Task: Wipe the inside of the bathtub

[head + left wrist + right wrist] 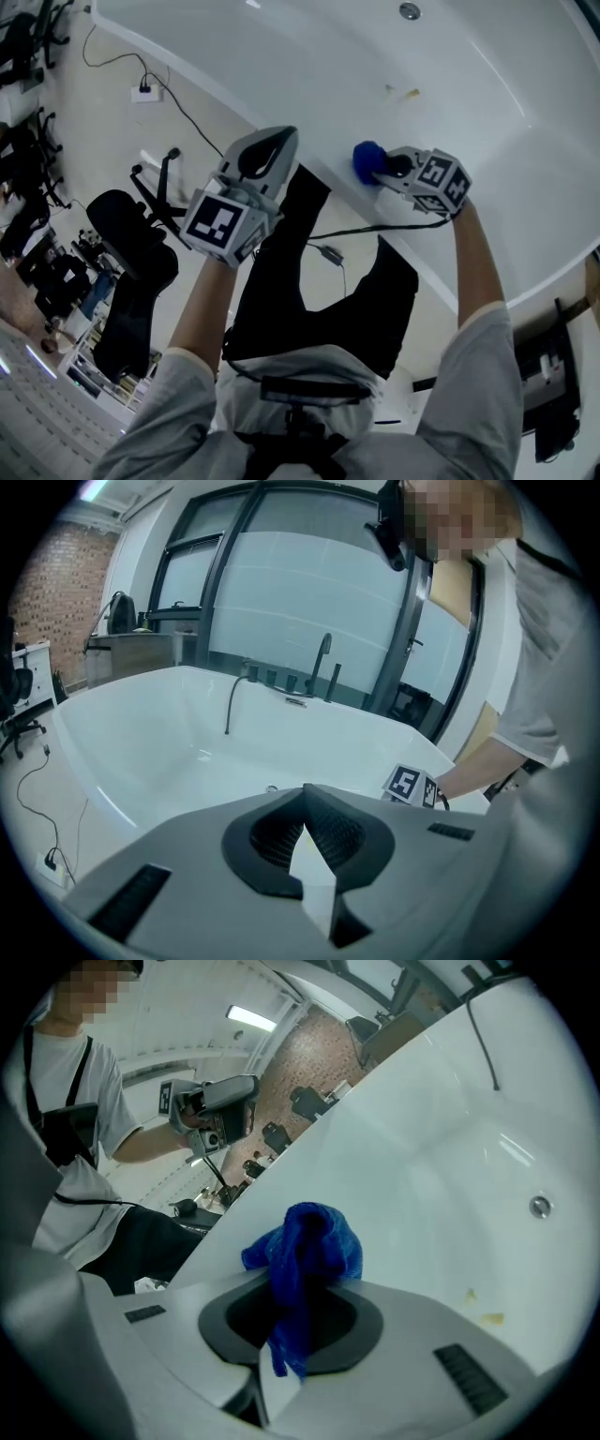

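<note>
The bathtub is big, white, smooth and shiny, with round, curved walls. The right gripper has its jaws squeezed on a soft, fuzzy blue cloth. The cloth is bunched up right at the tub's rim. The left gripper is outside the tub, with its jaws pressed together and nothing in them. The right gripper view shows small yellow spots on the tub wall near a round metal drain. The left gripper view shows a thin dark tap on the far rim, which the head view does not show.
</note>
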Demonstrator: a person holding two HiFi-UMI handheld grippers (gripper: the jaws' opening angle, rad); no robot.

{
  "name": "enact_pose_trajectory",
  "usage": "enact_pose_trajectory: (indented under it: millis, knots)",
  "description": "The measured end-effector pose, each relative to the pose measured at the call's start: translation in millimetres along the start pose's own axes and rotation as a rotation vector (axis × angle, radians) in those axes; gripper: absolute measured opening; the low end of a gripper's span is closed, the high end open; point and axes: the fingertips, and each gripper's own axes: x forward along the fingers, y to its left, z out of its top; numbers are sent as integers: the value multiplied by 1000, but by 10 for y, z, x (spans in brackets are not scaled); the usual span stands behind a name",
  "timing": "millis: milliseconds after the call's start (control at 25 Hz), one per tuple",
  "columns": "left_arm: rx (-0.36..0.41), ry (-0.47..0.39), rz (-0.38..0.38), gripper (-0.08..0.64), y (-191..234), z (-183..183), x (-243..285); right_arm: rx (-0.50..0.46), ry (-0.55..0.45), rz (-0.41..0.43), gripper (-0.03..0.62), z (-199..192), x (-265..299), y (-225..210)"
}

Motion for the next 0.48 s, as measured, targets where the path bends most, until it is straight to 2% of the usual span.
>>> enact_pose_trajectory:
  millis: [200,480]
  knots:
    - [13,15,-13,3,0,-8,72,32,-11,-23,59,-44,-7,-28]
    - [40,23,-31,3,48,24,185,-37,-4,-49,58,459,380,-382]
